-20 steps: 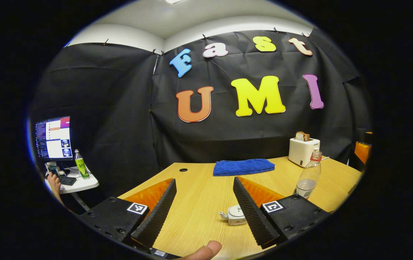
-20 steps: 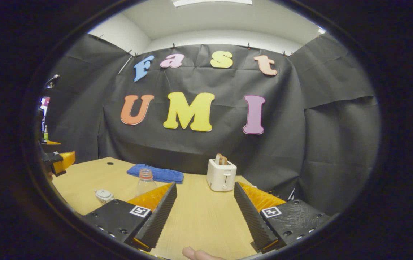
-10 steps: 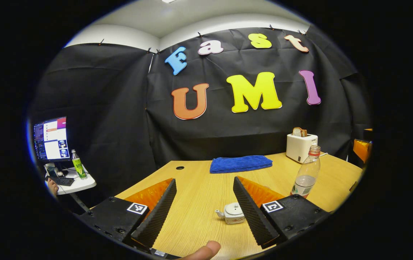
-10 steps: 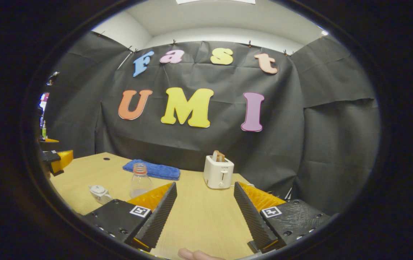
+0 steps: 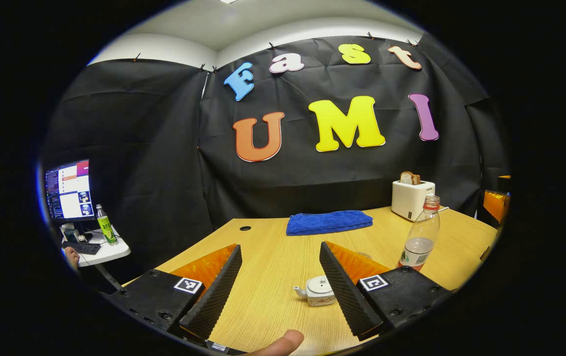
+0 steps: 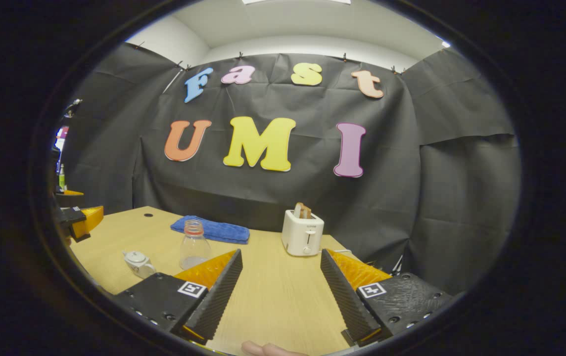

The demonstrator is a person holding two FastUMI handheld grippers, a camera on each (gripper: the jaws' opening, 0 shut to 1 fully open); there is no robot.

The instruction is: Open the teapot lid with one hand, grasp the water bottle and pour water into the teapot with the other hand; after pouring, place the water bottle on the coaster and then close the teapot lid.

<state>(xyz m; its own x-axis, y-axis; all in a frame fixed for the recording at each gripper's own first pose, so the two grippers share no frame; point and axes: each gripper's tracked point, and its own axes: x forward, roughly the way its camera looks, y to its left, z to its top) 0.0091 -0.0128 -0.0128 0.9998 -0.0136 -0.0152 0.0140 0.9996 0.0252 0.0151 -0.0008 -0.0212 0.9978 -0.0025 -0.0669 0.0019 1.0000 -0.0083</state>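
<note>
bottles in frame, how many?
2. The clear water bottle stands upright on the wooden table, nearer than the toaster. A green-labelled bottle stands on the small side desk by the monitor.

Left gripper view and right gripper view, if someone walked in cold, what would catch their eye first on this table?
Probably the white toaster with bread in its slots, standing at the far side of the wooden table near the black wall. Next, the folded blue towel along the far edge, then the clear water bottle standing upright with a little water in it. The small white teapot, lid on, sits just ahead of the open left gripper.
</note>
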